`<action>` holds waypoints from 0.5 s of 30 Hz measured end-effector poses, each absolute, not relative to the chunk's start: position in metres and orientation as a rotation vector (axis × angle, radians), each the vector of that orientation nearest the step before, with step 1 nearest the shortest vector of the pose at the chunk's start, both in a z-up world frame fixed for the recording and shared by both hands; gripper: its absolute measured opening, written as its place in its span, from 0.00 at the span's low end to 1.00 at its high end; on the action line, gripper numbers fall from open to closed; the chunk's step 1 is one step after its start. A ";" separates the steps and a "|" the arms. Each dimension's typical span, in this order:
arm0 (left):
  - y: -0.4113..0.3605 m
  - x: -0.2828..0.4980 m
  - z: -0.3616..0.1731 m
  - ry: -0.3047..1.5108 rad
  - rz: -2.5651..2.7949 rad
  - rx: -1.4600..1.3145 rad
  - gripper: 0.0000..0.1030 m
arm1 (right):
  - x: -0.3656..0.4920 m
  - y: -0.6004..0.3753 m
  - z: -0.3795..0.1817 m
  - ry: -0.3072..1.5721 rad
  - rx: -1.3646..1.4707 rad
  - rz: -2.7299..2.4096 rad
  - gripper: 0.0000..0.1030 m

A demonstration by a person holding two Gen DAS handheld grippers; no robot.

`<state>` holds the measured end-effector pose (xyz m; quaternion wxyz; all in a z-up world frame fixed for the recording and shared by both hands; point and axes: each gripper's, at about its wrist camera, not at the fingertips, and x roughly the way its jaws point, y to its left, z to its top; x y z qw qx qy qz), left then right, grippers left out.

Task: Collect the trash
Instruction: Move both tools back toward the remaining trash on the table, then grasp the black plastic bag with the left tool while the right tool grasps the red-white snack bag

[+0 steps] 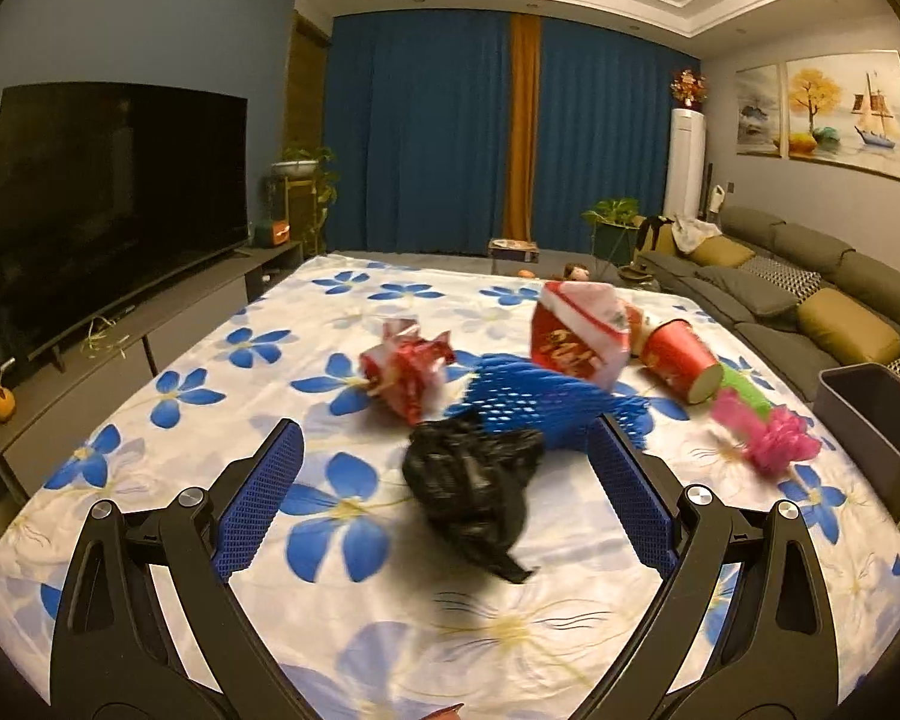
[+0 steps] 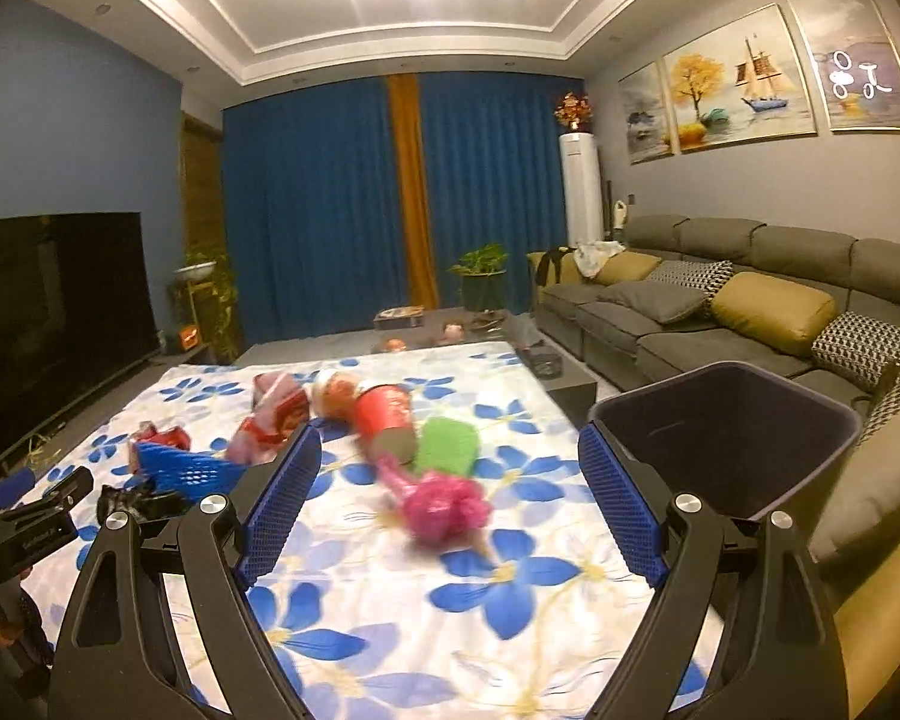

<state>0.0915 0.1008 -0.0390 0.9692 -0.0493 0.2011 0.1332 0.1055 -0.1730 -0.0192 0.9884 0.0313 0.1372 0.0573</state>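
Looking along the left tool (image 1: 447,456) first: it points slightly down over the tabletop (image 1: 150,468) with its flowered cloth, blue pads spread wide, nothing gripped. A crumpled black bag (image 1: 474,492) lies on the cloth between the two fingers, not touched by either pad as far as I can see. Just past it sits a blue mesh sleeve (image 1: 546,402), with a red and white wrapper (image 1: 408,369) to its left and a red and white carton (image 1: 579,333) behind it. Further right there's a red cup (image 1: 681,363) tipped on its side, a green piece (image 1: 747,390) and a pink bag (image 1: 768,435), pretty blurry. The grey bin (image 1: 876,414) stands at the tabletop's right edge.

Right wrist view: the right tool (image 2: 450,486) is also tilted a bit down, pads wide apart and empty. The pink bag (image 2: 444,507) lies between the fingers, nearer the left one, no contact. Behind it the green piece (image 2: 450,444) and the red cup (image 2: 384,417) on its side. The bin (image 2: 732,438) sits open just behind the right finger, looks empty inside. Far left you can see the left tool (image 2: 42,516) from the side, near the black bag (image 2: 138,504) and mesh sleeve (image 2: 186,471).
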 end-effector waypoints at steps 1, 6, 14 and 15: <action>0.106 0.092 -0.041 0.412 0.264 -0.108 0.91 | 0.107 -0.168 -0.019 0.278 0.059 0.123 0.82; 0.117 0.108 -0.052 0.468 0.226 -0.149 0.85 | 0.111 -0.150 -0.022 0.291 0.038 0.149 0.82; 0.120 0.133 -0.069 0.559 0.171 -0.150 0.61 | 0.118 -0.128 -0.024 0.304 0.011 0.182 0.82; 0.122 0.135 -0.071 0.571 0.167 -0.160 0.58 | 0.119 -0.126 -0.024 0.305 0.008 0.185 0.82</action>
